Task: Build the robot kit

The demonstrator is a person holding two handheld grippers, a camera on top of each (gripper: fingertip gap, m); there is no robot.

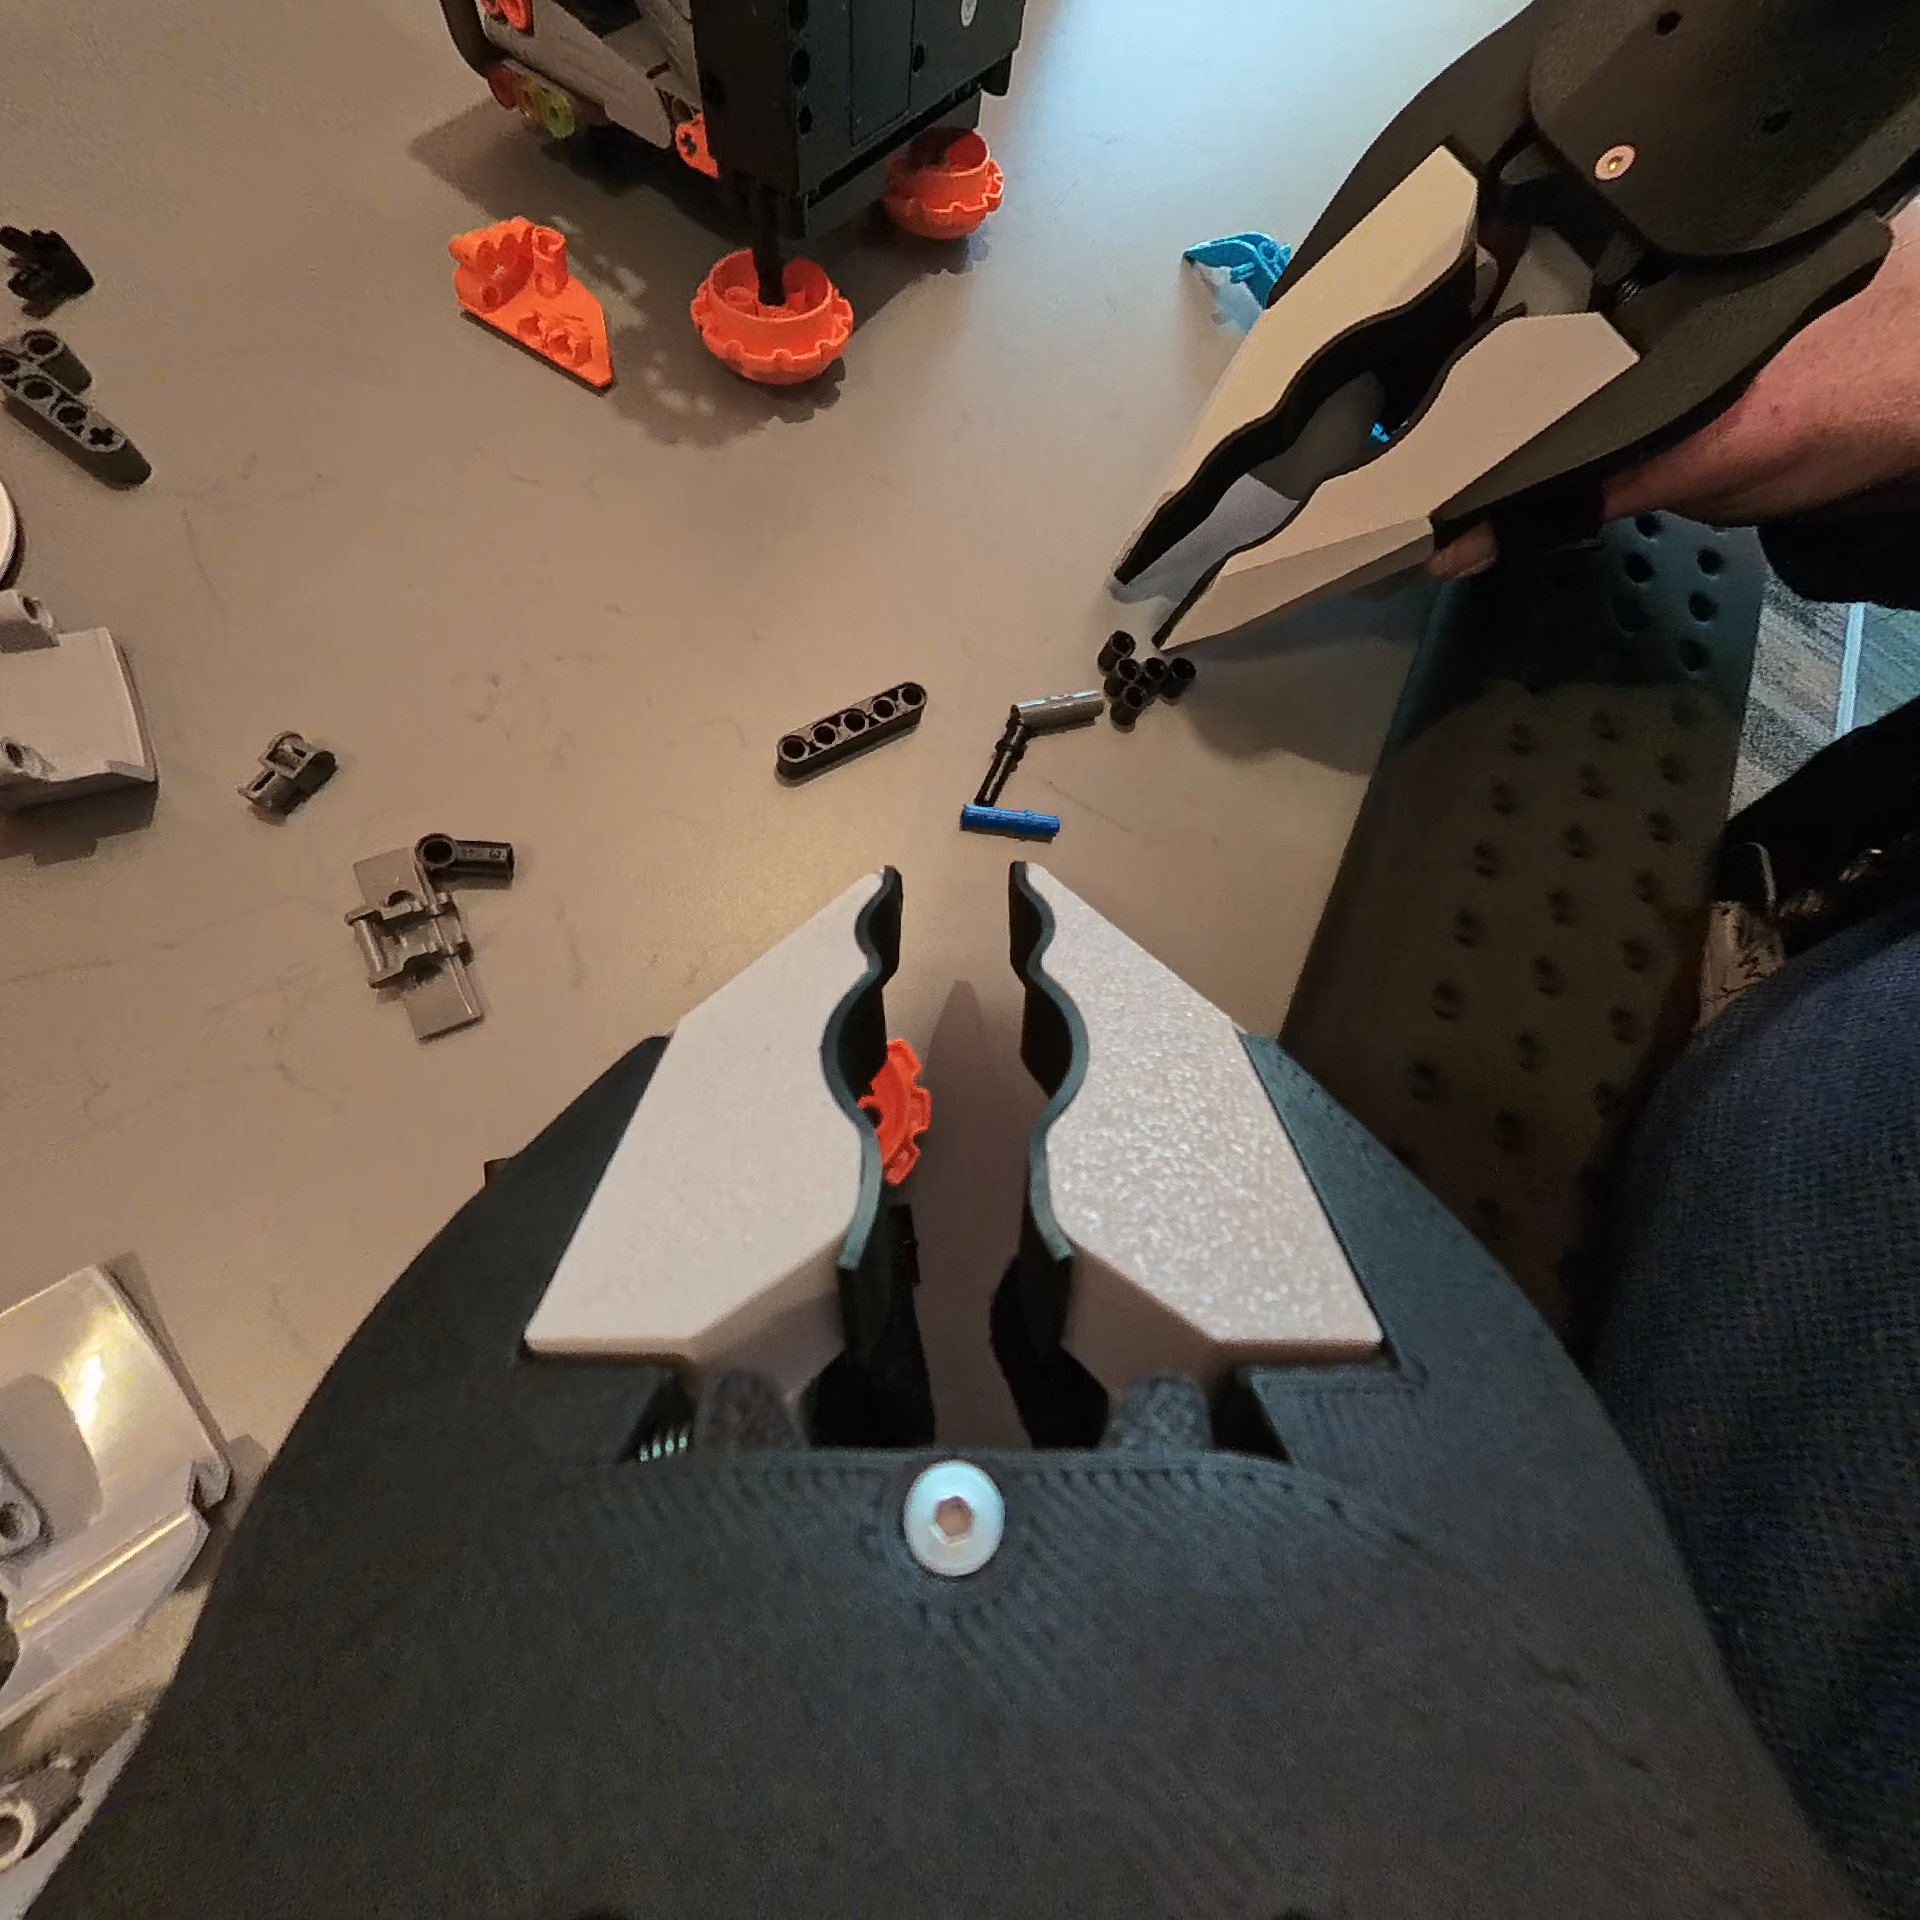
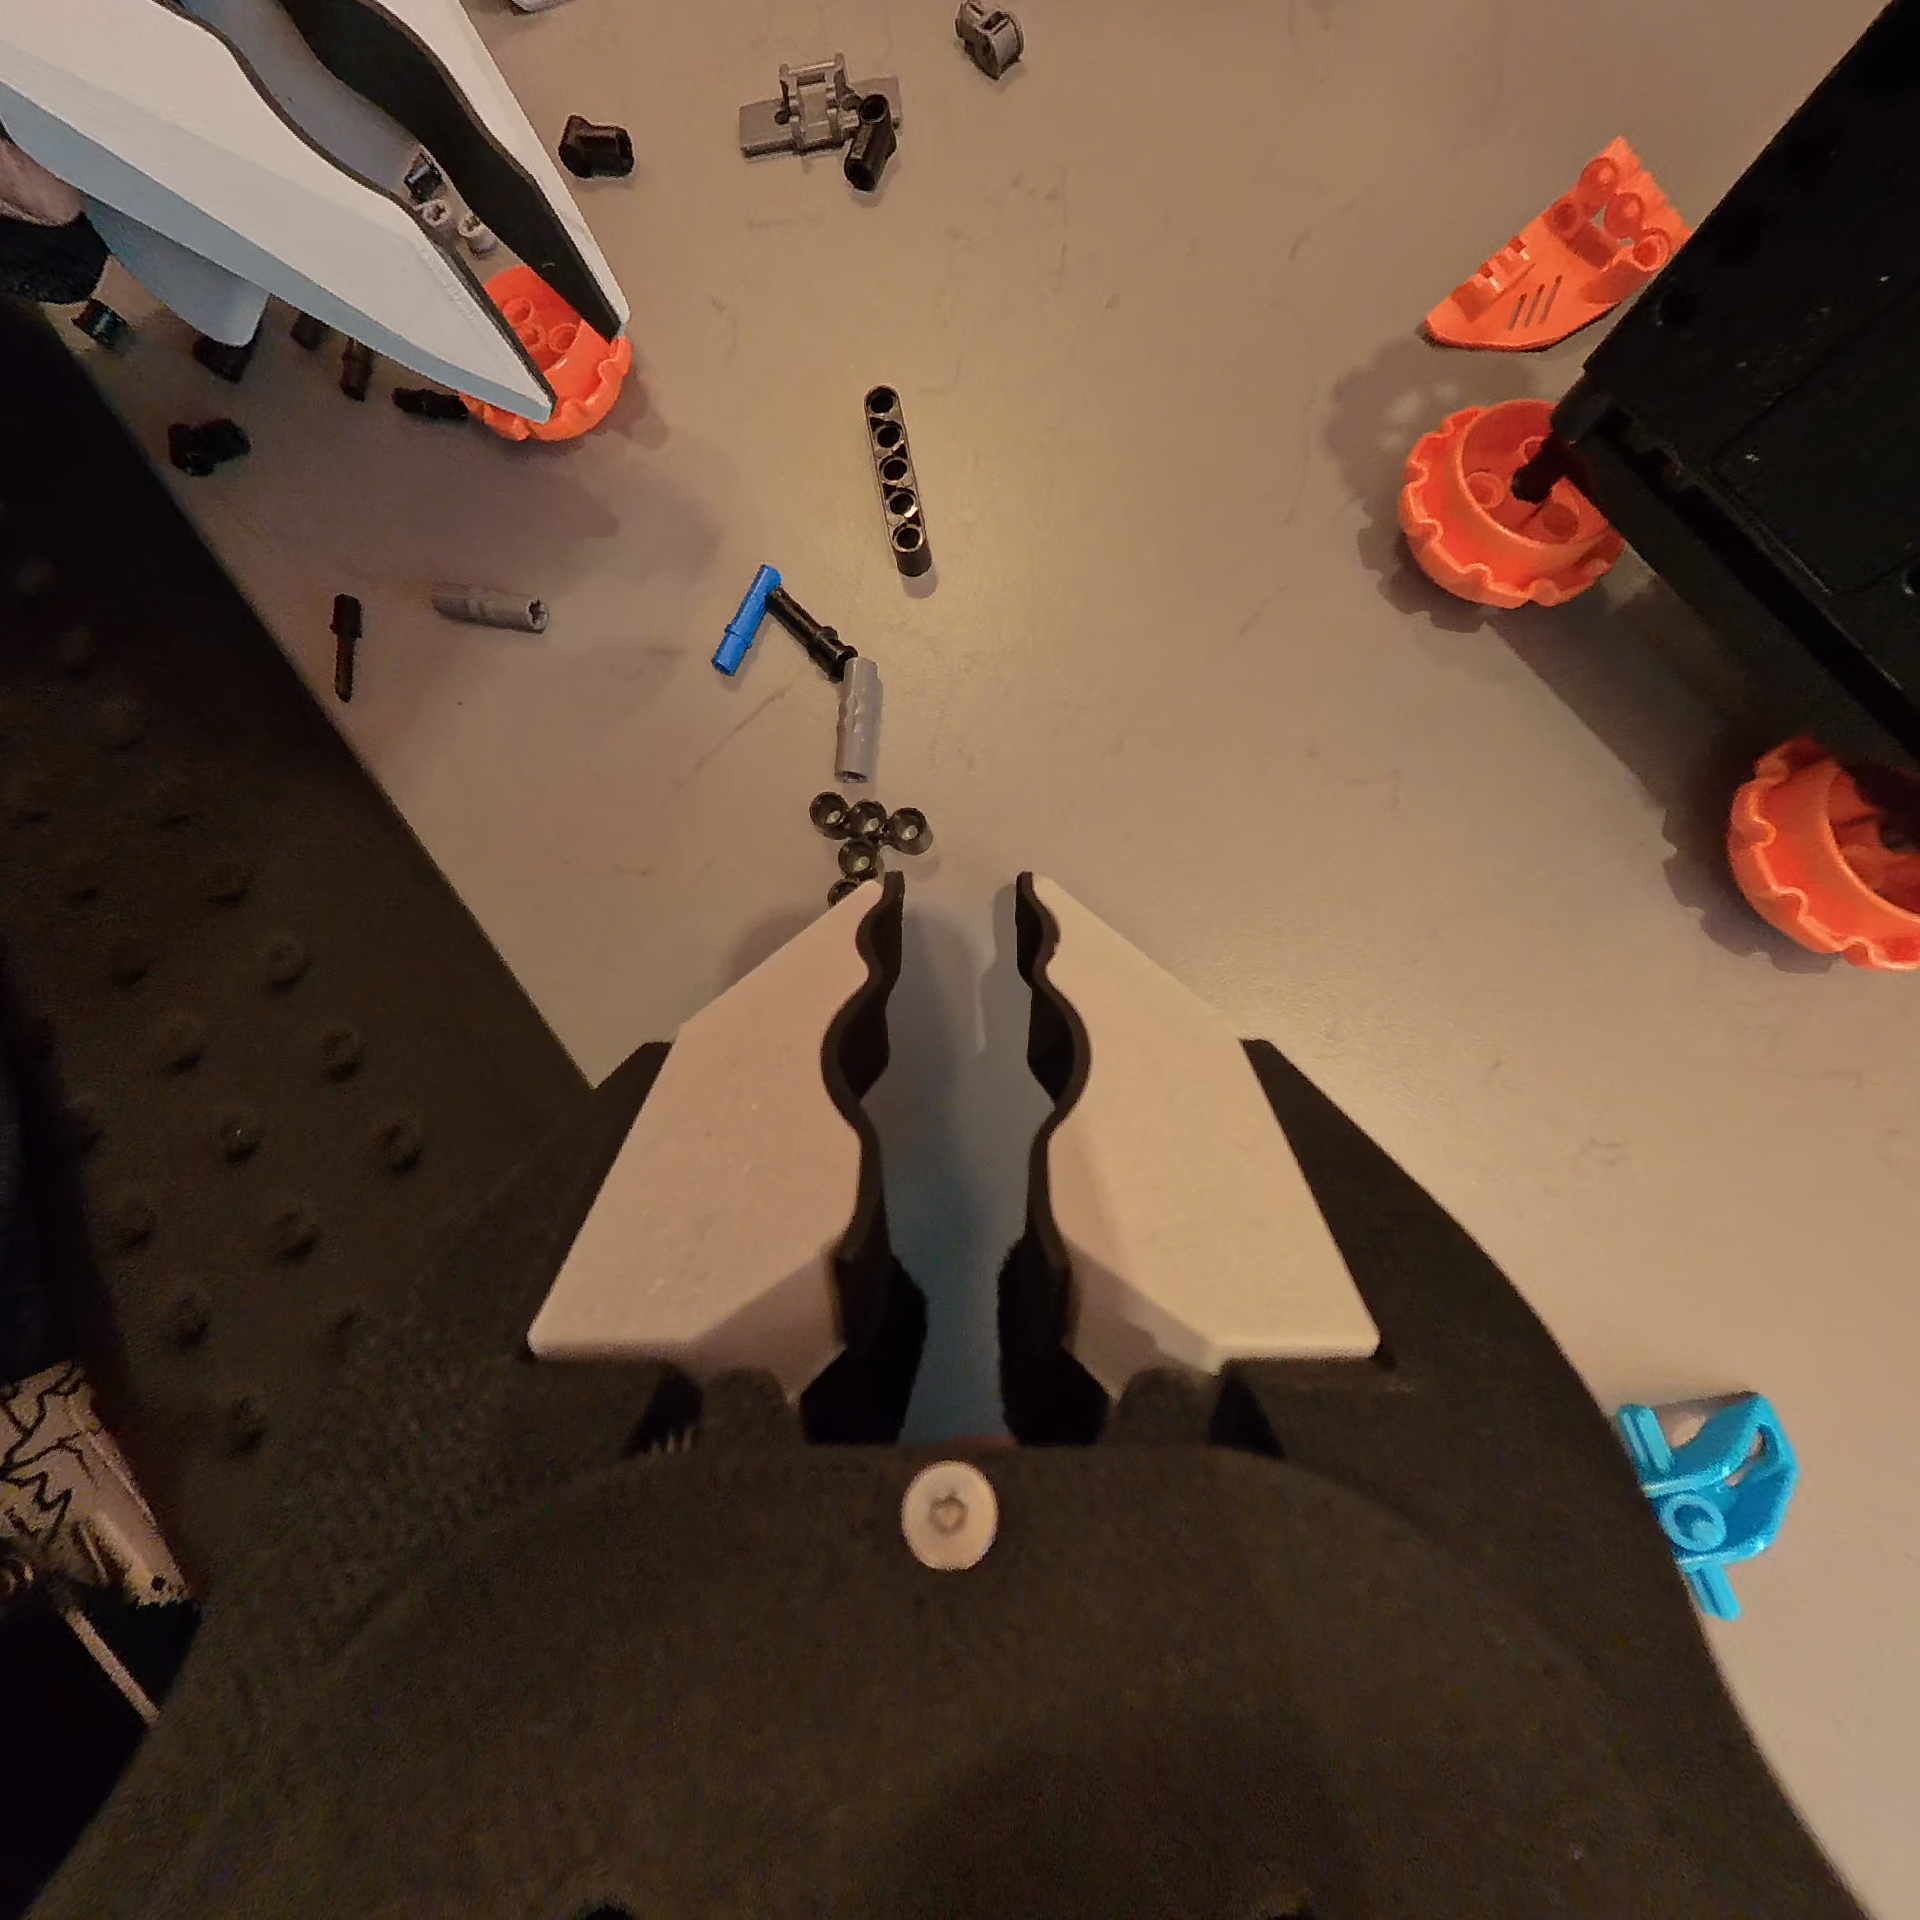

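Note:
My left gripper [image 1: 956, 871] is open, low over the grey table [image 1: 571, 582], and holds nothing. An orange toothed wheel [image 1: 899, 1112] lies under its left finger and also shows in the right wrist view [image 2: 582, 400]. A blue pin [image 1: 1010, 821] lies just ahead of its tips. My right gripper [image 2: 958, 881] is open and empty. Its tips are beside a cluster of small black connectors [image 2: 868, 836], which the left wrist view also shows [image 1: 1143, 675]. A grey sleeve [image 2: 858, 717], a black pin [image 2: 810, 629] and a black five-hole beam [image 2: 899, 480] lie beyond.
A black block model [image 1: 831, 94] on orange wheels [image 1: 771, 322] stands at the far side, with an orange panel [image 1: 535, 301] beside it. Grey parts [image 1: 416, 925] lie to the left and a light-blue piece [image 2: 1704, 1496] to the right. A dark perforated surface [image 1: 1507, 883] borders the table. Across from one pair of fingers to the other is roughly 11 cm. About 5 cm separates my left fingertips from the blue pin [image 1: 1010, 821]. My right wrist view [image 2: 742, 614] looks at it from another angle. My right tips are about 15 cm from the orange toothed wheel [image 1: 899, 1112], my left tips only 5 cm.

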